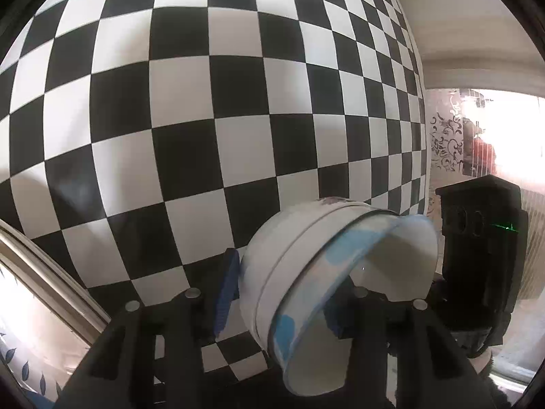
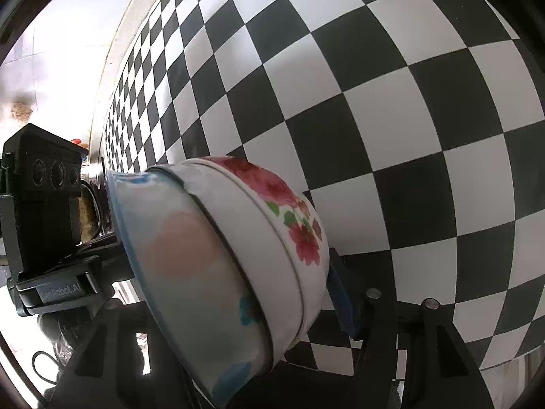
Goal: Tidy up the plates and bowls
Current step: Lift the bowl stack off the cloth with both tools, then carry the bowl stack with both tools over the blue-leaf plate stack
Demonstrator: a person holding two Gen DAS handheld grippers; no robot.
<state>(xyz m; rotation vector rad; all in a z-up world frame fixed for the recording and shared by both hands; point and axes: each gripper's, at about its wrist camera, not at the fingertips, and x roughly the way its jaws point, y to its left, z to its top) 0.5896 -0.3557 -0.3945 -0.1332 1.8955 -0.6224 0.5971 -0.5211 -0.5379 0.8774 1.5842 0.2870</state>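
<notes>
Two nested bowls hang tilted over the black-and-white chequered table (image 1: 238, 102) (image 2: 408, 136). The outer bowl (image 1: 259, 272) (image 2: 289, 238) is white with red flowers. Inside it sits a bowl with blue and pink blotches (image 1: 391, 266) (image 2: 177, 248). My left gripper (image 1: 282, 283) straddles the double wall, with one blue pad (image 1: 226, 293) against the outside and the other finger inside, so it is shut on them. My right gripper (image 2: 235, 283) has one blue pad (image 2: 342, 306) against the floral bowl's base. Its other finger is hidden behind the bowls.
The chequered cloth fills most of both views, and its far edge (image 1: 420, 119) runs down the right of the left wrist view. A pale frame (image 1: 51, 272) crosses the lower left. Each view shows the other hand's black gripper body (image 1: 483, 255) (image 2: 44, 204) close beside the bowls.
</notes>
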